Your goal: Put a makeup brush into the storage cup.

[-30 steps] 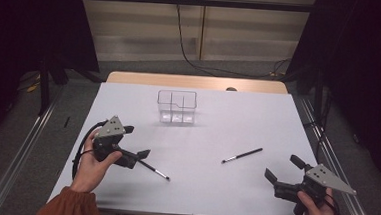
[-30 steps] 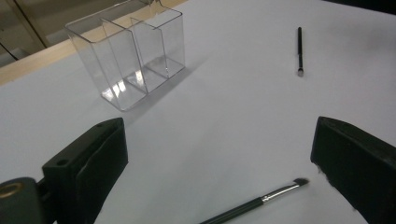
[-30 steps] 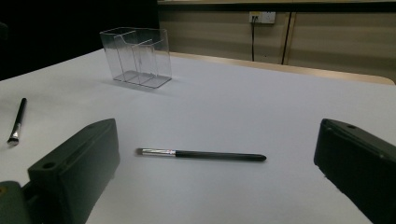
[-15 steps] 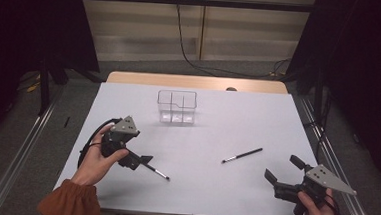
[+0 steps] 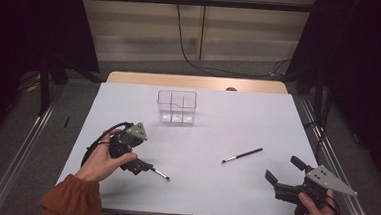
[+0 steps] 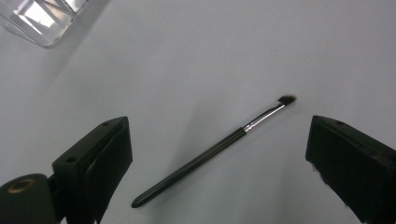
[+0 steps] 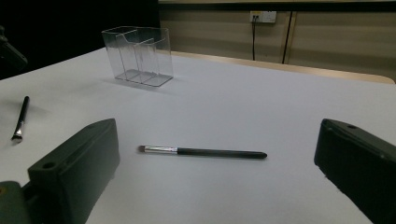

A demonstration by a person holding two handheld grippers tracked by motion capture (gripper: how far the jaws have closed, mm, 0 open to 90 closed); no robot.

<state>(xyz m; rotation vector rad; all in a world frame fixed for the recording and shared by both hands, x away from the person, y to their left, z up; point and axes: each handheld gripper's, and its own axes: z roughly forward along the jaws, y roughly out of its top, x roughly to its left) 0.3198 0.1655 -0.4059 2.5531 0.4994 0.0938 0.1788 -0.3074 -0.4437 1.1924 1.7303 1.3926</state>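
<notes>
A thin black makeup brush [image 5: 160, 174] lies at the table's front left, bristles pointing right. My left gripper [image 5: 140, 165] hangs low over its handle end. In the left gripper view the brush [image 6: 215, 149] lies slantwise on the table between the open jaws of my left gripper [image 6: 219, 128], touching neither. A second black brush [image 5: 242, 155] lies right of centre. My right gripper [image 5: 282, 168] is open near the front right edge, pointing at that brush [image 7: 205, 152] from a short way off. A clear plastic organizer [image 5: 177, 106] with compartments stands empty at the back middle.
The white table [image 5: 217, 124] has a wooden strip along its far edge. Metal rails run down both sides on the floor. Cables hang on the back wall. The organizer [image 7: 138, 56] and the left brush [image 7: 19, 119] show far off in the right gripper view.
My left gripper has moved right and down over the left brush's handle end. The right gripper, both brushes and the organizer have stayed put.
</notes>
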